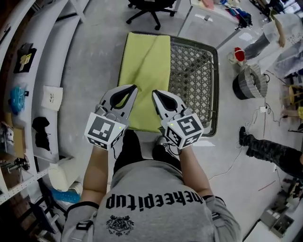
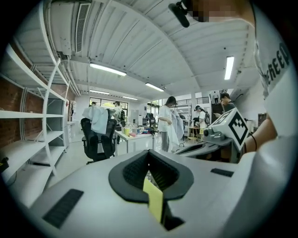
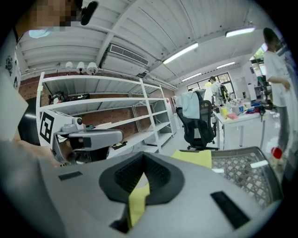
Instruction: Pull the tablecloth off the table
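Hidden and cropped items

Near corners of tablecloth (image 1: 144,75) are covered by left gripper (image 1: 134,87) and right gripper (image 1: 154,93); office chair (image 1: 147,10) is cut by top edge; shelf items (image 1: 41,132) are left unidentified.

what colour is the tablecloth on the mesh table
Yellow-green, plain with no pattern; the tablecloth shows best in the head view.

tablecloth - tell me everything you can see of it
The tablecloth is a plain yellow-green fabric, soft-looking, with a long crease running along its length. It lies spread over the left part of the metal mesh table, whose right part is bare. At the near end, the left gripper and the right gripper are each shut on a strip of it, side by side.
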### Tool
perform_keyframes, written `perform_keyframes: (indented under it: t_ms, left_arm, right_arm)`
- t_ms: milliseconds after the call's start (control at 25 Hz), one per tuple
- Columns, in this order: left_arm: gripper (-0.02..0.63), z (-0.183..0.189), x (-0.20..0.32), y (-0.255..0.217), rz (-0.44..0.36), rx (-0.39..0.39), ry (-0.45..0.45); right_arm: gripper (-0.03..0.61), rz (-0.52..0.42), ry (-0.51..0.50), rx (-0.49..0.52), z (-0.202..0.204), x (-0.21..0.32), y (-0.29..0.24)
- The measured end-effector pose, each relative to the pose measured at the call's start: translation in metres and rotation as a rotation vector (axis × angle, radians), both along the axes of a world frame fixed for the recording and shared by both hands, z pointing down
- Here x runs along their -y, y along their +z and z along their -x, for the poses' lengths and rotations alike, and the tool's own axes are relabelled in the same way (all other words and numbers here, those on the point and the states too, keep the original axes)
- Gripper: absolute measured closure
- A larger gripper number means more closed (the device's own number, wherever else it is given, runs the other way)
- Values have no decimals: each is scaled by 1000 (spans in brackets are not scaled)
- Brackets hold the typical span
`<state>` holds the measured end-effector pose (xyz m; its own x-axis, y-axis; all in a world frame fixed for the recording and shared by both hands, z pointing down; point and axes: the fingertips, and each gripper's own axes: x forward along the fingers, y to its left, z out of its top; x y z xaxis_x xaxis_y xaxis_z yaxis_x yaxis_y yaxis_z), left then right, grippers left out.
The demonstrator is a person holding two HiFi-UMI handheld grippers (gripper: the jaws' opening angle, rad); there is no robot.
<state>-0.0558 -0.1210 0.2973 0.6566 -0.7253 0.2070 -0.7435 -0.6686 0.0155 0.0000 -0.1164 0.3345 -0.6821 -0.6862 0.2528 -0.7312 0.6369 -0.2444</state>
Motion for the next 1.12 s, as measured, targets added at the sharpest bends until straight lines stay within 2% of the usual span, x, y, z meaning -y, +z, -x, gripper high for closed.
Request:
perform_keyframes:
  t_ms: [200, 480, 800, 1120]
  left_arm:
    - [601, 17, 41, 11, 25, 50, 111]
    - [601, 33, 96, 50, 137, 59, 205]
    - [601, 23, 165, 108, 199, 126, 240]
    - [600, 4, 208, 184, 301, 246, 265]
  right_arm:
    - [568, 14, 99, -12, 18, 30, 2]
    - [568, 45, 218, -20, 29, 57, 11]
    - [568, 88, 322, -35, 19, 70, 25]
    - [568, 136, 364, -11, 12, 76, 36]
